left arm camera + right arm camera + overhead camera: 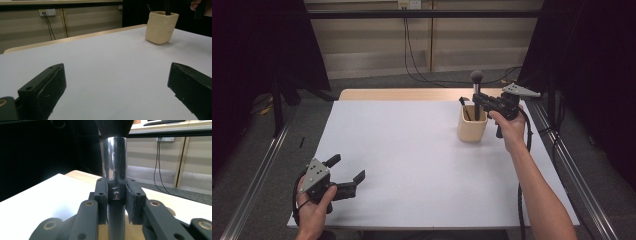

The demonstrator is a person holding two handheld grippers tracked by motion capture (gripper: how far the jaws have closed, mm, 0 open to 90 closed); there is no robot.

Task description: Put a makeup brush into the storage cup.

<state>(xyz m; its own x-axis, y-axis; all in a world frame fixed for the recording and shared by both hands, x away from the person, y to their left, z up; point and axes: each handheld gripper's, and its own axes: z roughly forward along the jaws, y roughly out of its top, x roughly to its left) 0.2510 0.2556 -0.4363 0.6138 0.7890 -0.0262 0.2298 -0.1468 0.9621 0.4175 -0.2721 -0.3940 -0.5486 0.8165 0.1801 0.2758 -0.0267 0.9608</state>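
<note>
The right tongs are clenched on the makeup brush, pads squeezing the handle just under the shiny metal ferrule. It's a high grip, and I'd say that's on purpose: it keeps the tongs clear of the holder's rim while the long handle goes down inside. The brush stands upright, bristle head on top, its lower end already dipping into the cream holder. That holder sits toward the far right corner of the counter, and something thin and dark leans inside it, too small to identify. Upright is the sensible way to carry it, since the mouth of the holder is narrow and a tilted handle would catch the rim or tip the holder.

Over at the near left corner, the left tongs hang released, jaws spread wide with nothing between them, hovering just above the white surface. The left gripper view looks across bare counter toward the holder, well apart from it. My read: this hand is simply parked out of the way, leaving the right one a free run to lower and let go.
</note>
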